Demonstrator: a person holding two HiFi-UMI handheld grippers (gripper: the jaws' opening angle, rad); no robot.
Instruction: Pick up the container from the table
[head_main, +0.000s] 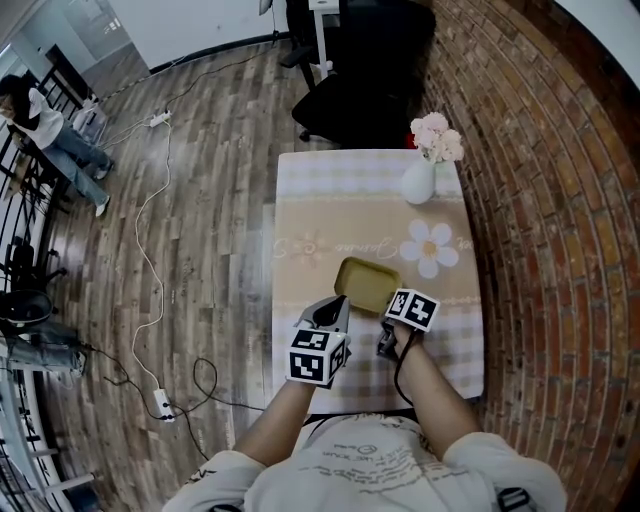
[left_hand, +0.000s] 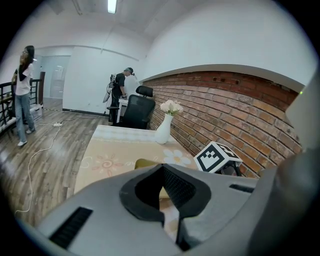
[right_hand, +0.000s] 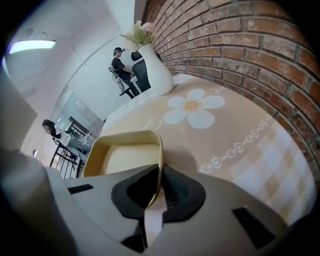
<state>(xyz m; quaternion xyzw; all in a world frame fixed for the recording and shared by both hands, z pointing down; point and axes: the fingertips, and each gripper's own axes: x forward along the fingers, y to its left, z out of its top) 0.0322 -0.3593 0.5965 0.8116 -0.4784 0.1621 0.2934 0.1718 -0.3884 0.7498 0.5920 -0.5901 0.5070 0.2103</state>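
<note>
Gripping is seen at the right gripper (right_hand: 159, 175): its jaws are drawn narrow onto the near wall of the container (right_hand: 131, 150), with one dark pad inside the wall and the other outside it. The container is a shallow, pale yellow tray with rounded corners, and nothing can be made out inside it. In the head view the container (head_main: 368, 283) is found on the front half of the surface (head_main: 445, 355), on a beige cloth printed with a white daisy (head_main: 430, 247). Whether its base is lifted off the cloth cannot be told. The right gripper (head_main: 395, 312) is held at its near right edge, tilted steeply downward.

The left gripper (head_main: 338, 305) is held just beside the container's near left corner. In its own view the jaws of the left gripper (left_hand: 162, 190) are seen brought together at the tips, with nothing caught between them; only the cloth and a strip of the container are seen beyond.

A white vase (head_main: 419, 182) of pale flowers (head_main: 437, 137) is stood at the far right corner of the surface, well apart from the container. A brick wall (head_main: 545, 200) is seen along the right side.
</note>
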